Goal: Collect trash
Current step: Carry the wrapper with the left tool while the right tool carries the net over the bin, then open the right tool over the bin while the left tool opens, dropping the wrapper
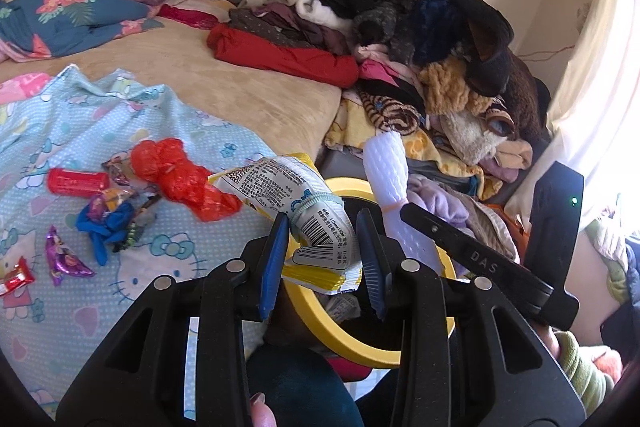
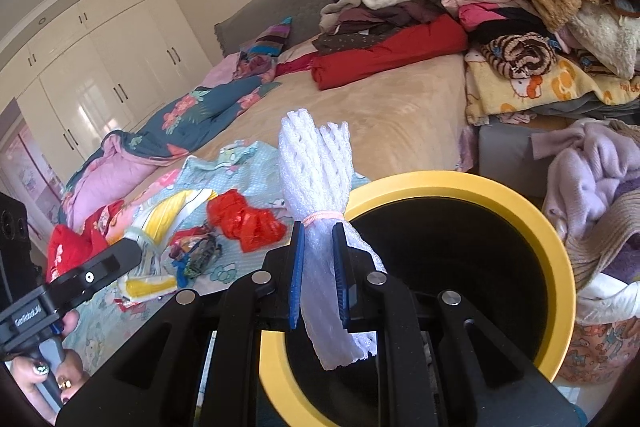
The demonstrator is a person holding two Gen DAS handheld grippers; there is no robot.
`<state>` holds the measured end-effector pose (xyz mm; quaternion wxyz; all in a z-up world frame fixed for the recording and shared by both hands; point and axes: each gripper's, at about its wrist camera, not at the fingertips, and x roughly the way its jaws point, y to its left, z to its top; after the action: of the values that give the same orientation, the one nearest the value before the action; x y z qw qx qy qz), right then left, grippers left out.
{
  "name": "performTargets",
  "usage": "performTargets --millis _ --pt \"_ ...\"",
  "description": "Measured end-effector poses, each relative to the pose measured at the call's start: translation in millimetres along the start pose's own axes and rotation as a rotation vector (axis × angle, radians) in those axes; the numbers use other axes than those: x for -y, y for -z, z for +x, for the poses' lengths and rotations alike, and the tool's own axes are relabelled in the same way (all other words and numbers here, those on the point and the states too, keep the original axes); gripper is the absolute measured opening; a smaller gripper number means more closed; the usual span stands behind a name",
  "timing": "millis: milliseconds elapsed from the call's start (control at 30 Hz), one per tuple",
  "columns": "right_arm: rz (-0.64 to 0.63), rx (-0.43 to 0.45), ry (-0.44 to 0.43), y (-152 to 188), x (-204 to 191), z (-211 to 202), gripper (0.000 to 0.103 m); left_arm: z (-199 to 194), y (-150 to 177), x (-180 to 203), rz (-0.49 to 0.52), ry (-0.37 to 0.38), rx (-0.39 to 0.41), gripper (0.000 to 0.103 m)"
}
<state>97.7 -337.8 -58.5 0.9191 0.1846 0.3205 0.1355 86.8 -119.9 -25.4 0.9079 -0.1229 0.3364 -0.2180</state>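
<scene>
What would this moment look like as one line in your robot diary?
left gripper: shut on wrapper | right gripper: shut on foam net | both over bin | more trash on bed

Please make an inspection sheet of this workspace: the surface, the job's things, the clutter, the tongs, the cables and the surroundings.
Surface: bed with a beige cover and a light-blue cartoon sheet.
Job's things: snack bag and white foam net, both above the yellow-rimmed bin; red plastic bag, red tube and candy wrappers lie on the sheet.
Clutter: clothes pile.
Tongs: left tongs hold the snack bag; right tongs hold the foam net.
Cables: thin red cord on the wall.
Surroundings: white wardrobe, curtain.
</scene>
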Motion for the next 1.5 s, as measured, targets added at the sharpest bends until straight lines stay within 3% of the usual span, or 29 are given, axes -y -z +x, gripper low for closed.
performTargets --millis 1033,1200,1267,1300,1333,1400,1500 --pt "0.136 -0.064 0.068 8.4 64.6 12.7 0.014 59.6 34.0 28.1 0.049 0.06 -0.15 0.028" --pt "0.212 -0.089 0.057 11.8 78.7 15.5 0.018 72.3 36.5 30.5 0.06 0.042 -0.162 0.029" --pt "0.225 -0.092 0.071 12.0 82.9 16.3 0.023 73.7 35.5 27.6 0.054 0.034 -0.157 0.037" --pt "0.222 -0.089 0.08 12.1 83.4 16.0 0.029 72.8 34.2 25.0 0.046 0.027 -0.151 0.056" --pt "0.219 -0.084 0.085 12.2 83.6 15.3 0.037 71.3 32.5 22.7 0.042 0.021 -0.144 0.067" --pt "0.215 -0.074 0.099 12.2 81.9 14.7 0.041 64.0 28.5 18.5 0.038 0.013 -0.116 0.071" --pt "0.173 -0.053 0.105 11.7 70.7 14.3 0.042 50.4 22.5 12.8 0.047 -0.022 -0.063 0.088"
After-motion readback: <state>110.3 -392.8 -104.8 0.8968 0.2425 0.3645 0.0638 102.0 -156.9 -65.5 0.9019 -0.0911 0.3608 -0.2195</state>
